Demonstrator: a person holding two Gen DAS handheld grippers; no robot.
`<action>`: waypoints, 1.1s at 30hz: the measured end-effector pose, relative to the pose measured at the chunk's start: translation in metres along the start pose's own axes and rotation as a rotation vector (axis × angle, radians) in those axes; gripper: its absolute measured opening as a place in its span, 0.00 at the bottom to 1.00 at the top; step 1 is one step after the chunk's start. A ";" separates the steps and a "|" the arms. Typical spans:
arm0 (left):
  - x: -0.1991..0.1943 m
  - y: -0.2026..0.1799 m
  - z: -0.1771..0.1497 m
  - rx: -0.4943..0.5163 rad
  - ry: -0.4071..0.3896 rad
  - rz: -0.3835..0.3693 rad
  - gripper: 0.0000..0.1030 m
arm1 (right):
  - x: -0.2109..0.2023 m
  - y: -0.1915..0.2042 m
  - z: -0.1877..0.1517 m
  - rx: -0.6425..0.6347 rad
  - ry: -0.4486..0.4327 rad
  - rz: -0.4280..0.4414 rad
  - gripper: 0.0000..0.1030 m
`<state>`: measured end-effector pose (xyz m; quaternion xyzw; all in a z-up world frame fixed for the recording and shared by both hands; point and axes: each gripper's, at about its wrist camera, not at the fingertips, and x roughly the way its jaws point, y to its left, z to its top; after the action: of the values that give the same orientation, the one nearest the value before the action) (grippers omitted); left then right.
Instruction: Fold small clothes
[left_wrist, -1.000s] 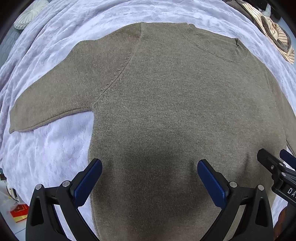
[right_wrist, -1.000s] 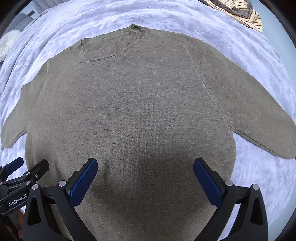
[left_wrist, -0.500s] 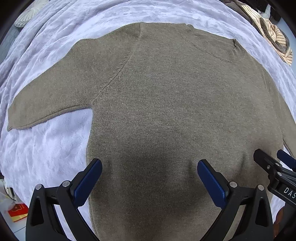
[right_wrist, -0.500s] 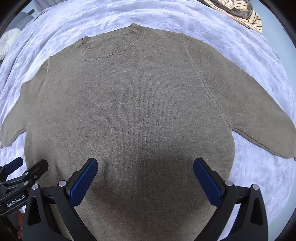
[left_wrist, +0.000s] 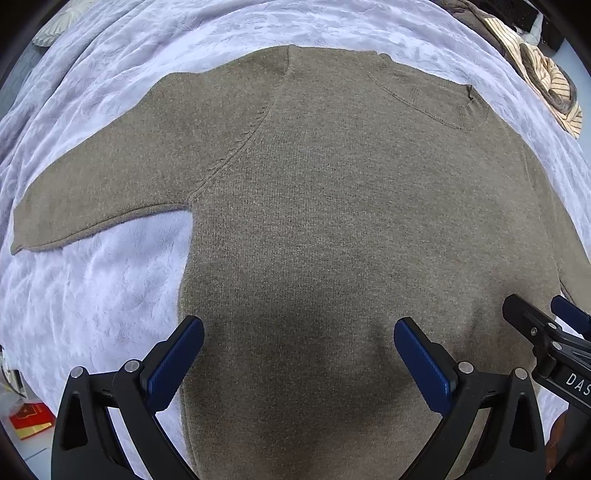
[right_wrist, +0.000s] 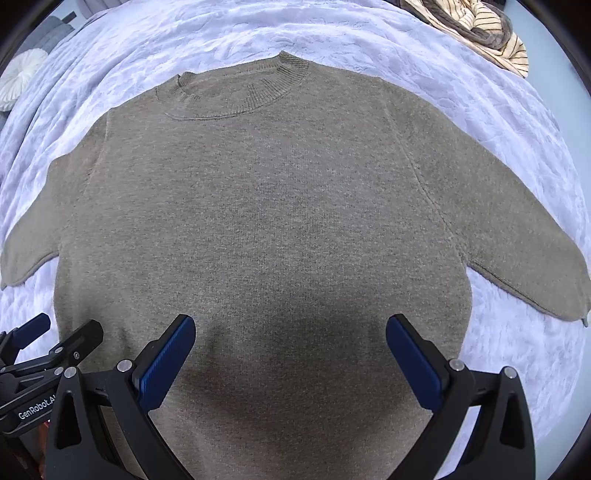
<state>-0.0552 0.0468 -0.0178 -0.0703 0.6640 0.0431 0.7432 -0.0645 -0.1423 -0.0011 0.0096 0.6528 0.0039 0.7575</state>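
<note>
Little has shifted since a second ago: both grippers still hang over the lower part of the sweater (left_wrist: 332, 229), which sits marginally lower in the left wrist view than before, and nothing has been gripped.

Largest in view is the blanket (left_wrist: 110, 302), a pale lilac plush with an embossed, leaf-like pattern, covering the whole surface. Spread flat on it, neck away from the cameras, lies the olive-brown knitted sweater, both sleeves out to the sides. Its fine, even stitch runs to a ribbed round collar (right_wrist: 258, 96) and slanting seams at the shoulders; each short sleeve tapers to a rolled edge.

Hanging above the hem, the left gripper (left_wrist: 299, 354) holds its jaws spread wide, the sweater's left edge running just under its left finger. Beside it, the right gripper (right_wrist: 291, 350) is equally wide open over the sweater's right half. Neither claw has hold of anything. Their fingers are black plastic frames with silver rivets, tipped with ribbed blue pads (right_wrist: 166, 358). Each wrist view catches the other tool at its lower edge.

At the far right corner a cream cloth with dark stripes (right_wrist: 491, 40) lies crumpled. A round white pleated cushion (right_wrist: 20, 79) sits far left, and a red packet (left_wrist: 31, 424) lies beyond the blanket's near edge.
</note>
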 end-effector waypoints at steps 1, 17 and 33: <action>0.000 0.002 0.000 -0.001 0.000 -0.004 1.00 | 0.000 0.002 0.000 -0.002 0.001 -0.001 1.00; -0.006 0.099 0.004 -0.162 -0.044 -0.176 1.00 | -0.009 0.052 0.011 -0.060 -0.011 0.048 1.00; 0.013 0.366 -0.010 -0.663 -0.305 -0.213 1.00 | 0.011 0.184 -0.003 -0.319 0.040 0.194 1.00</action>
<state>-0.1209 0.4055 -0.0494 -0.3685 0.4847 0.1880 0.7707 -0.0650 0.0415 -0.0089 -0.0477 0.6547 0.1803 0.7325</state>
